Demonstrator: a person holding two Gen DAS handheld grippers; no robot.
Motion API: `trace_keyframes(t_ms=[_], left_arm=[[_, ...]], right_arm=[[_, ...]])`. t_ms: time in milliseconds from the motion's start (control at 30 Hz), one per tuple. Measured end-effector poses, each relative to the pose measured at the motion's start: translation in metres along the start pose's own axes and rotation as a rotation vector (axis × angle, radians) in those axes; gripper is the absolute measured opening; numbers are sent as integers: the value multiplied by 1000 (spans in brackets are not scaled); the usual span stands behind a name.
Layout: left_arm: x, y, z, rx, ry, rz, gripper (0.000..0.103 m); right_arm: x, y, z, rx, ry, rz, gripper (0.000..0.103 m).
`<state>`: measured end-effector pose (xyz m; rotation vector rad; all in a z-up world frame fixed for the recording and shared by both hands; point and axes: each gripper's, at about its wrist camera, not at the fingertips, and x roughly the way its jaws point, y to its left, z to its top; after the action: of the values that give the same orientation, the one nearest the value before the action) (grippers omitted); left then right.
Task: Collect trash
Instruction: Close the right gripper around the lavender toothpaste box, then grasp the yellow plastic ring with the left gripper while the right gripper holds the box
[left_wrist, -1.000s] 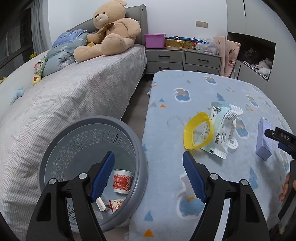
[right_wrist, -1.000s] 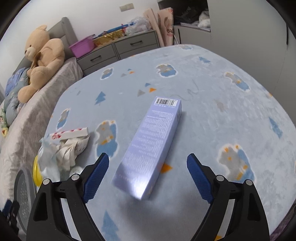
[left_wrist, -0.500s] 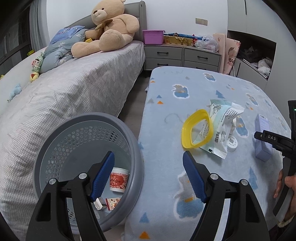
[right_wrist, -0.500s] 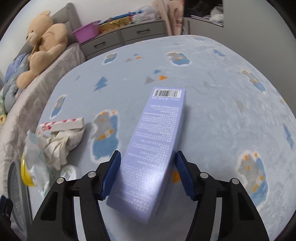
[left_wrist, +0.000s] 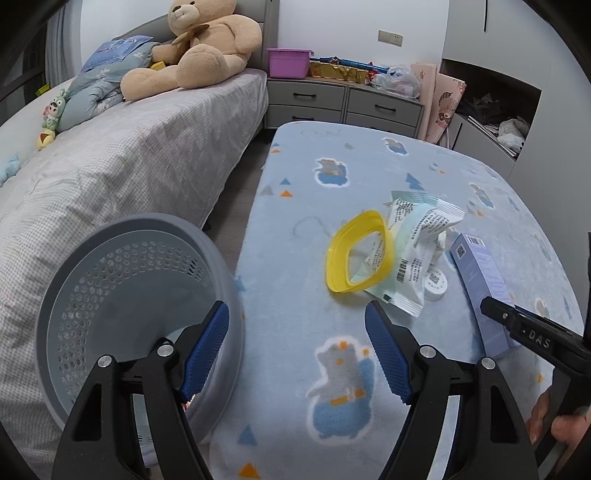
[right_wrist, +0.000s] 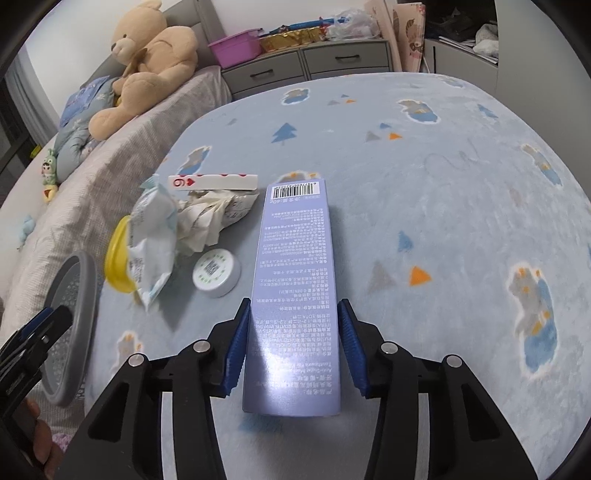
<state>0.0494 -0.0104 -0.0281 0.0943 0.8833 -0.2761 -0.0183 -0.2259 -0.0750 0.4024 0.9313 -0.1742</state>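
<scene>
A long lilac toothpaste box (right_wrist: 295, 280) lies on the blue blanket; my right gripper (right_wrist: 293, 345) is shut on its near end. The box also shows in the left wrist view (left_wrist: 480, 280). Left of it lie a white round lid (right_wrist: 216, 272), crumpled wrappers (right_wrist: 214, 218), a white pouch (right_wrist: 153, 236), a yellow ring (left_wrist: 360, 256) and a playing card (right_wrist: 212, 181). My left gripper (left_wrist: 297, 354) is open and empty, between the grey perforated basket (left_wrist: 122, 295) and the blanket's edge.
A bed (left_wrist: 122, 162) with a teddy bear (left_wrist: 199, 48) runs along the left behind the basket. Grey drawers (left_wrist: 343, 105) with a purple tub (left_wrist: 289, 62) stand at the back. A narrow floor gap separates bed and blanket-covered surface (right_wrist: 461, 206).
My right gripper has moved forward and closed on the lilac box. My left gripper has shifted right, from over the basket toward the blanket.
</scene>
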Motion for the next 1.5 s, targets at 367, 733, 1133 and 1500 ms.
trace_keyframes(t_ms=[367, 733, 1133, 1500], left_arm=[[31, -23, 5, 54, 32, 22, 73], [58, -43, 14, 96, 10, 23, 73], [74, -55, 30, 84, -43, -15, 71], [71, -55, 29, 92, -12, -67, 16]], right_arm=[[-16, 1, -4, -9, -18, 63, 45], [-19, -11, 1, 26, -32, 91, 45], [-17, -17, 4, 41, -31, 105, 45], [-18, -19, 2, 47, -30, 114, 45]])
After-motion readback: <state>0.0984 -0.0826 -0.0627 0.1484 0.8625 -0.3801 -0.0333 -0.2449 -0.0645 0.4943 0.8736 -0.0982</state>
